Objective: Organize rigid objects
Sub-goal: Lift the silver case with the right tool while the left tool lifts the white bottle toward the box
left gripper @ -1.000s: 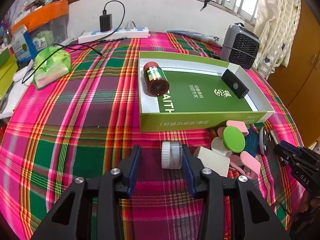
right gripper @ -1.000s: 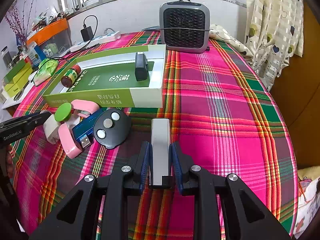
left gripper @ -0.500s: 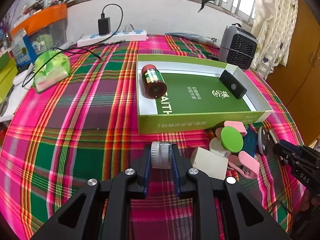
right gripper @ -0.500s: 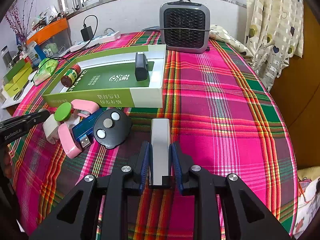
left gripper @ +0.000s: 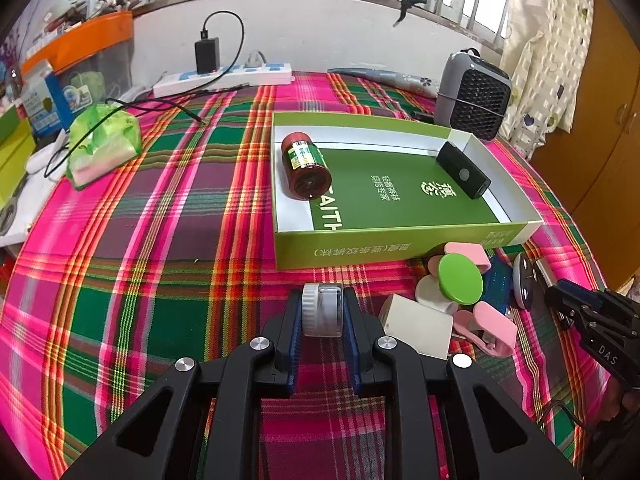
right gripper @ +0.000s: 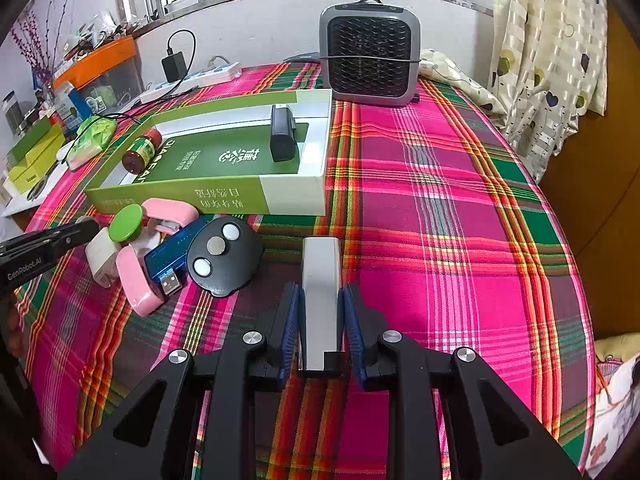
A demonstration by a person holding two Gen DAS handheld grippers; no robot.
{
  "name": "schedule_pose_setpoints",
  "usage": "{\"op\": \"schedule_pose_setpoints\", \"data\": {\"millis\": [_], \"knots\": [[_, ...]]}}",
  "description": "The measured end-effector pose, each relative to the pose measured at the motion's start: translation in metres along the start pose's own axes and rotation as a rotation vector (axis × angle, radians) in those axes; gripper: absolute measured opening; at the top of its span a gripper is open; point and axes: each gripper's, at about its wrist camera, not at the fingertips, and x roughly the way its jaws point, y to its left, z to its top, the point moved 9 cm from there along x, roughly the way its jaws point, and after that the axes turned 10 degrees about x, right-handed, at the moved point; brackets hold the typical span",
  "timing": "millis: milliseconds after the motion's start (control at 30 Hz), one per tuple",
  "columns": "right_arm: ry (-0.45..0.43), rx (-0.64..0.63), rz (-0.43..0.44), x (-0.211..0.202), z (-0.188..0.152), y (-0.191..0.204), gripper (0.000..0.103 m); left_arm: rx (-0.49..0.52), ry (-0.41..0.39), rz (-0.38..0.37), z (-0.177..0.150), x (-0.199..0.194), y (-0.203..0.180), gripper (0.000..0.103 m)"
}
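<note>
While my left gripper (left gripper: 322, 316) is pinching a small clear jar with a ribbed white cap (left gripper: 322, 310) between its blue pads, my right gripper (right gripper: 320, 320) is clamping a silver rectangular block (right gripper: 321, 280) lengthwise. Both are sitting low over the plaid cloth on the worktop (left gripper: 160, 240). In the left view, the green open box (left gripper: 384, 240) is lying at twelve o'clock from the jar, just beyond it, holding a red pill bottle (left gripper: 306, 166) on its side and a black device (left gripper: 463, 175). At three o'clock from the jar, a loose cluster is resting close together: a white block (left gripper: 416, 326), a green-lidded container (left gripper: 459, 279) and pink clips (left gripper: 494, 330). In the right view, a black round remote with three buttons (right gripper: 224, 256) is lying at ten o'clock from the silver block, beside a blue USB stick (right gripper: 170, 248). A grey fan heater (right gripper: 370, 60) is standing at twelve o'clock behind the box.
</note>
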Motion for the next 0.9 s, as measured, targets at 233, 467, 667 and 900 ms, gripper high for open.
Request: {"op": "schedule_pose_setpoints", "data": {"millis": [233,467,667,900], "knots": [[-0.001,-0.003,0.001,0.0,0.001,0.001,0.024,0.0,-0.004,0.001,0.001,-0.003,0.001,0.018],[-0.015,-0.004,0.001,-0.004,0.002,0.001,0.024,0.004,-0.018,0.003,0.003,-0.01,0.001,0.018],[-0.029,-0.017,0.002,-0.009,0.006,0.003,0.024,0.007,-0.031,0.003,0.006,-0.016,0.002,0.018],[-0.053,-0.033,0.01,-0.019,0.015,0.008,0.024,0.015,-0.053,0.003,0.017,-0.026,0.001,0.018]]}}
